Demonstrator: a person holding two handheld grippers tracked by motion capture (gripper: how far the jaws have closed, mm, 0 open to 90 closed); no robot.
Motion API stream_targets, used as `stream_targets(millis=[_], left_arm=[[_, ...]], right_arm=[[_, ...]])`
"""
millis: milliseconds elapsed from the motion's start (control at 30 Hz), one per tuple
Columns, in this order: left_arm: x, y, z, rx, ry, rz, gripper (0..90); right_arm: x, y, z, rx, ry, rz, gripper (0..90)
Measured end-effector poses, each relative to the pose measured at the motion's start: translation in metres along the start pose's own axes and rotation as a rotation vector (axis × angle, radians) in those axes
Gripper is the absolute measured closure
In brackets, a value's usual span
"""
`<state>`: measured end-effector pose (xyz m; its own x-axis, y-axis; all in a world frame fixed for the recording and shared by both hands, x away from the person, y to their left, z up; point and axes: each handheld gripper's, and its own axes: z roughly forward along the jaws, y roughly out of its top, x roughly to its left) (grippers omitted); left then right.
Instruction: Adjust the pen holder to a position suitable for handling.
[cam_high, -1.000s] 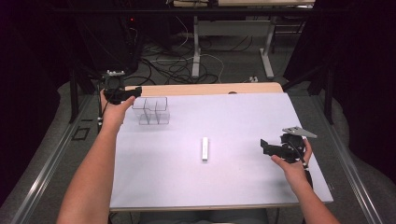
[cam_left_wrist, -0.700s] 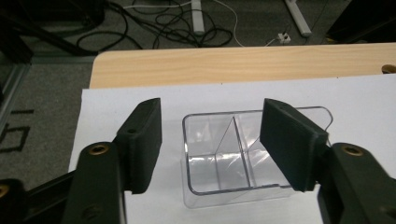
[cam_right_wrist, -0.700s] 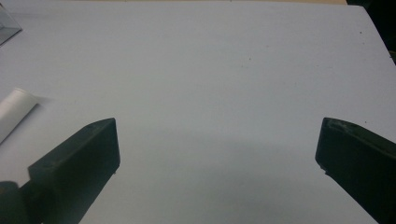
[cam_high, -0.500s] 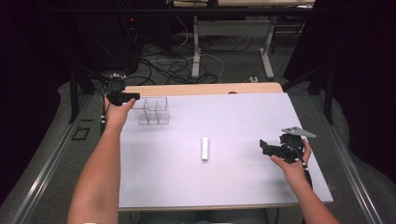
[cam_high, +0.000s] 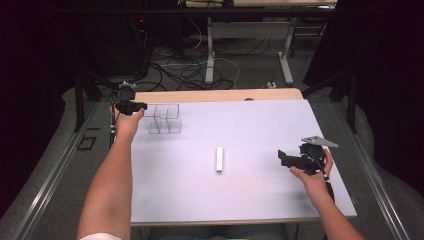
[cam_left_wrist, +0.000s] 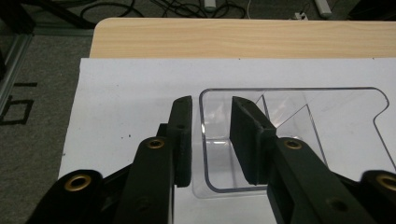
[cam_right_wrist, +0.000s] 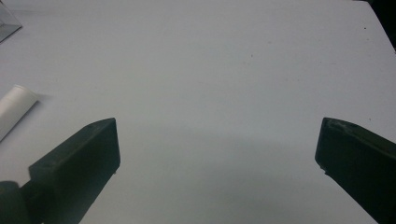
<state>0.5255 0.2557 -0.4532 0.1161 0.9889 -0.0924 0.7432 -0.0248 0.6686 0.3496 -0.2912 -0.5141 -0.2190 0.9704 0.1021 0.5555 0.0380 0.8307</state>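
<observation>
We are watching the left gripper (cam_left_wrist: 211, 135) at the clear plastic organizer (cam_high: 163, 119), which is sitting at the far left of the white table sheet (cam_high: 250, 195). Its jaws have just been closing and are now standing narrow, straddling the organizer's near left wall: one jaw outside, one inside the compartment. Whether the pads are already pressing the wall, we cannot tell. The right gripper (cam_right_wrist: 217, 154) is hovering over bare sheet with jaws spread wide, nothing between them. A white tube (cam_high: 219, 159) is lying mid-table, well apart from both.
</observation>
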Motion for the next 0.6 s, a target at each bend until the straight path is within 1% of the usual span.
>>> stream_targets(millis=[33,67,100,133,167,200,333,400,433,467,567,600], left_arm=[[-0.001,0.0,0.002,-0.011,-0.002,-0.014,71.6],[-0.001,-0.001,0.002,-0.008,-0.002,-0.02,71.6],[0.001,0.0,0.002,0.008,0.002,-0.006,72.4],[0.001,0.0,0.003,0.009,0.0,-0.017,73.3],[0.001,0.0,0.003,0.009,0.0,-0.017,74.0],[0.001,0.0,0.003,0.012,0.0,-0.026,74.8],[0.002,-0.002,0.007,0.036,0.005,-0.025,76.3],[0.002,-0.003,0.009,0.046,0.008,-0.023,77.9],[0.002,-0.004,0.01,0.047,0.008,-0.03,79.3],[0.002,-0.004,0.01,0.054,0.015,-0.025,80.3],[0.003,-0.006,0.012,0.061,0.021,-0.031,82.3],[0.002,-0.007,0.012,0.059,0.017,-0.033,83.1]], right_arm=[[0.0,0.0,0.0,0.0,0.0,0.001,0.0],[0.0,0.0,0.0,0.0,0.0,0.001,0.0],[0.0,0.0,0.0,0.0,0.001,0.001,0.0],[0.0,0.0,0.0,0.0,0.002,0.001,0.0],[0.0,0.0,0.0,0.0,0.002,0.001,0.0],[0.0,0.0,0.001,-0.001,0.001,-0.001,0.0],[0.0,0.0,0.001,0.002,0.004,-0.004,0.0],[0.001,0.0,0.001,0.002,0.006,-0.004,0.0],[0.001,0.0,0.001,0.003,0.006,-0.004,0.0],[0.001,-0.001,0.001,0.003,0.006,-0.005,0.0],[0.001,-0.001,0.001,0.006,0.007,-0.005,0.0],[0.001,-0.001,0.001,0.006,0.007,-0.004,0.0]])
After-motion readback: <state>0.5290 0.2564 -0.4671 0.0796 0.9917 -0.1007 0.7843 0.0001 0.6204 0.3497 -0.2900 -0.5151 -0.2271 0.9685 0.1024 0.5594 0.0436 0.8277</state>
